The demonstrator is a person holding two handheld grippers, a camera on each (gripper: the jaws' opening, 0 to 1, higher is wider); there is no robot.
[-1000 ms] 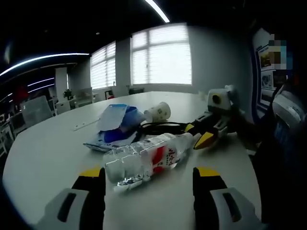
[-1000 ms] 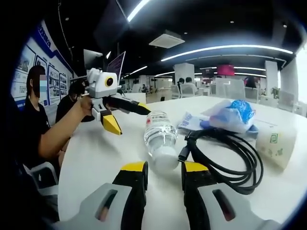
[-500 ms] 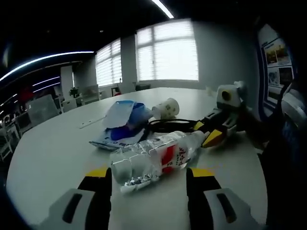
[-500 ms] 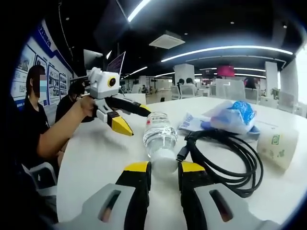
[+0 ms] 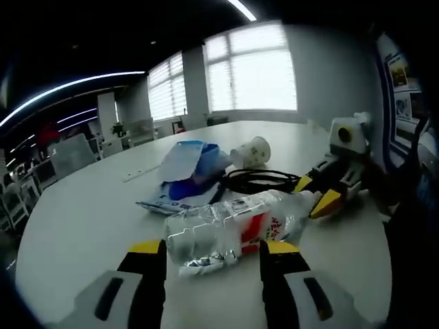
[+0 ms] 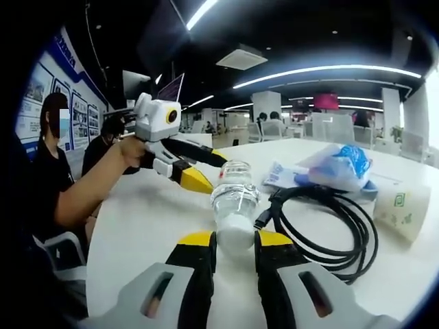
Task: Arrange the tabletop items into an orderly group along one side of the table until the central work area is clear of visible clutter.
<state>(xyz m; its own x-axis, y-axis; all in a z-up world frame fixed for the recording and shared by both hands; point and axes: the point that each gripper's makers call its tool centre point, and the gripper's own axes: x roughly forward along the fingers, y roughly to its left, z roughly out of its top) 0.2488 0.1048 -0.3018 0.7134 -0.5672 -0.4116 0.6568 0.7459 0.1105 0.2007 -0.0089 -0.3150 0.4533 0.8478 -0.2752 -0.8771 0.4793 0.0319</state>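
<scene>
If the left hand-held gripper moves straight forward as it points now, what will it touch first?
Most likely the clear plastic water bottle with a red label, which lies on its side across the left hand-held gripper; its base sits just ahead of the open jaws.

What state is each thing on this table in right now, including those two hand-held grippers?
Water bottle: lying on its side, capped, each end between a gripper's jaws.
Black cable: coiled, flat.
Paper cup: tipped on its side.
Blue bag: crumpled, lying on a flat packet.
Left hand-held gripper: open around the bottle's base.
Right hand-held gripper: closed on the bottle's cap.
</scene>
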